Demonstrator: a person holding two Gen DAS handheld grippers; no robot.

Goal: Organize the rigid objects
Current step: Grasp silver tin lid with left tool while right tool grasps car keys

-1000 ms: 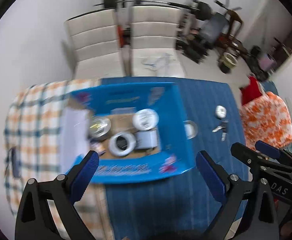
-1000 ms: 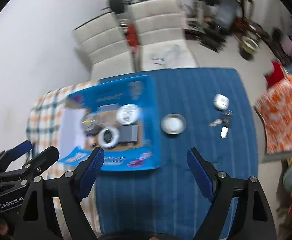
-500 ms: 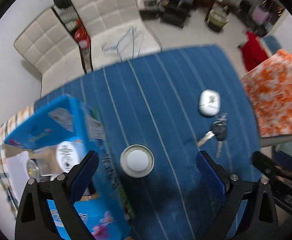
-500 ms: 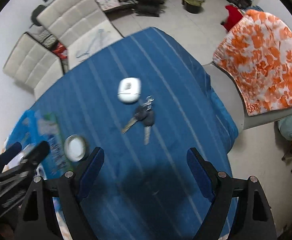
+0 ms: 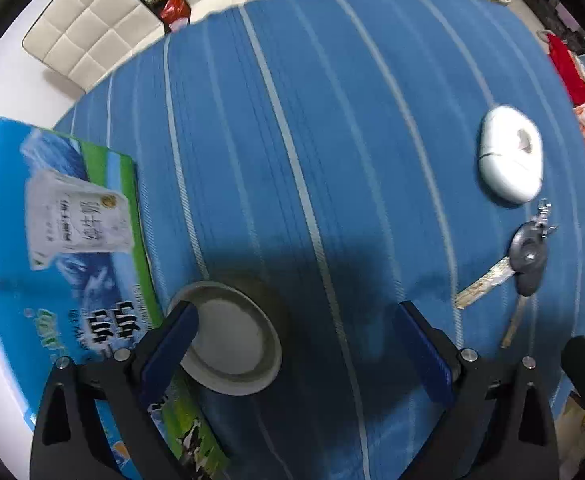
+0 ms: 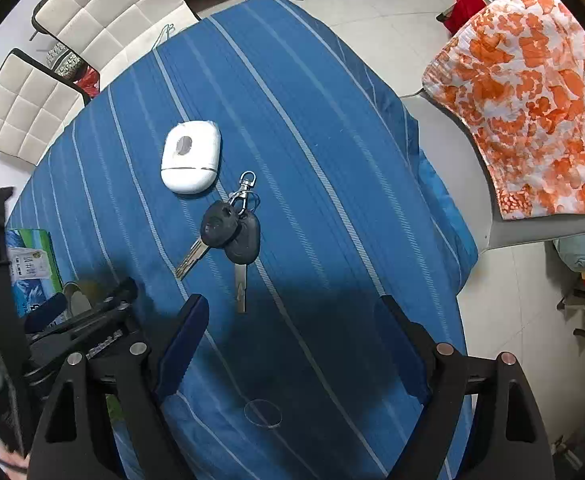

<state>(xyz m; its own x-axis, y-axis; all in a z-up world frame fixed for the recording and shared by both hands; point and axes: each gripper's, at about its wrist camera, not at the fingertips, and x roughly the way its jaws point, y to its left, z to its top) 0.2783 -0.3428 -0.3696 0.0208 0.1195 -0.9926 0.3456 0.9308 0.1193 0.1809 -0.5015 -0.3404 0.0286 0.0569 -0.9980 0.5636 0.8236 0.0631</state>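
Observation:
A round metal tin with a white lid [image 5: 230, 344] lies on the blue striped cloth [image 5: 332, 140] right beside the blue cardboard box [image 5: 52, 220]. My left gripper [image 5: 296, 344] is open low over the cloth, its left finger at the tin's left rim. A white oval case [image 5: 510, 154] and a bunch of black-headed keys [image 5: 526, 258] lie to the right. In the right wrist view the case [image 6: 190, 156] and keys [image 6: 232, 232] lie ahead of my open, empty right gripper [image 6: 292, 344]. The left gripper [image 6: 80, 320] shows at lower left.
Two cream padded chairs [image 6: 104, 12] stand at the table's far side. A chair draped with an orange-and-white floral cloth [image 6: 532, 92] stands to the right. The table's right edge [image 6: 444, 200] drops to a tiled floor.
Both grippers have dropped closer to the table and moved right. The left one has come down beside the tin; the right one now faces the keys and white case.

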